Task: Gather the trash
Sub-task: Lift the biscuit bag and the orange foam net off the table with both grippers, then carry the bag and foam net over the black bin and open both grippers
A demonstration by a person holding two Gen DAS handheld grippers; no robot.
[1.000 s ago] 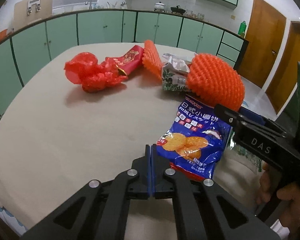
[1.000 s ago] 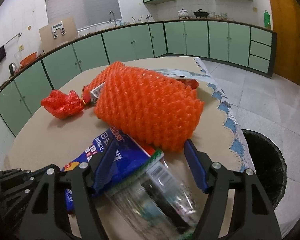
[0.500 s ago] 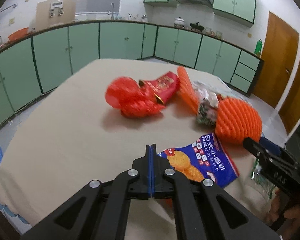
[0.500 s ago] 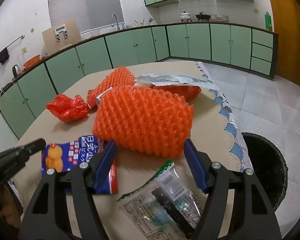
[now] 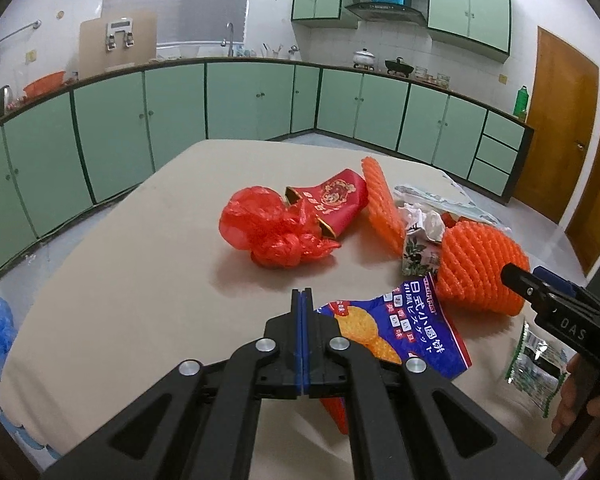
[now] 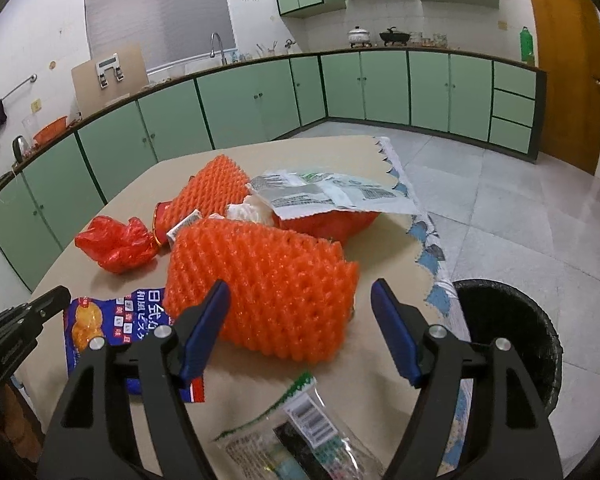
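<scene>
Trash lies on the beige table (image 5: 132, 288). My left gripper (image 5: 302, 300) is shut with nothing in it, just left of a blue snack bag (image 5: 404, 320). A big orange foam net (image 6: 268, 280) sits between the jaws of my right gripper (image 6: 300, 296). Those jaws are closing, and the blue pads (image 6: 208, 328) stand clear of the net. A clear printed wrapper (image 6: 304, 432) lies below that gripper. Farther back are a red plastic bag (image 5: 268, 232), a red packet (image 5: 332, 200) and a second foam net (image 5: 380, 204). The right gripper (image 5: 536, 280) shows at the left wrist view's right edge.
A black bin (image 6: 508, 332) stands on the tiled floor just off the table's right edge. A silver-white wrapper (image 6: 328, 196) and crumpled paper (image 5: 424, 224) lie behind the big net. Green cabinets (image 5: 240, 100) line the walls. A hand (image 5: 576, 400) holds the right gripper.
My left gripper has drawn back and up from the blue snack bag, still shut. My right gripper has lifted off the clear wrapper, and the foam net now sits between its jaws.
</scene>
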